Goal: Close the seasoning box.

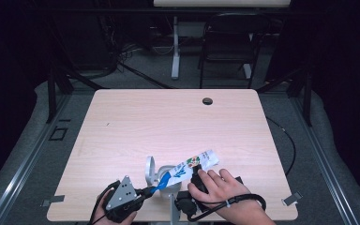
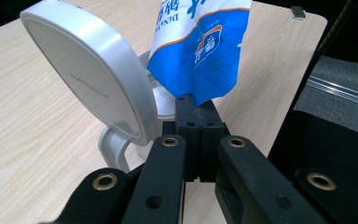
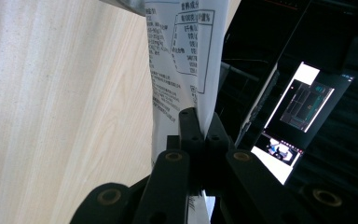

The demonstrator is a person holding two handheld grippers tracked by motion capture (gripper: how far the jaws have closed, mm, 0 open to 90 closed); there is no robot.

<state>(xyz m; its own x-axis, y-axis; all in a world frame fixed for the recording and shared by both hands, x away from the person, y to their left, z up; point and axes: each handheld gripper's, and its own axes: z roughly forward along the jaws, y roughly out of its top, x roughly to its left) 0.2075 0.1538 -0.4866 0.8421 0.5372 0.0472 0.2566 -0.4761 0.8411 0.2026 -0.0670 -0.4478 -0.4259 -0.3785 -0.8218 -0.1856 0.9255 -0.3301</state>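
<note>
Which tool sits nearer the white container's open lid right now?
Left. The left tool grips the packet's blue end right beside the white lid. The right tool grips the packet's printed white part, on the container's far side from the lid.

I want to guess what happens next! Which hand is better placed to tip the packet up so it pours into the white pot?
Probably the right. The right gripper pinches the packet at its raised far part, while the left gripper pins the blue end by the open white pot.
</note>
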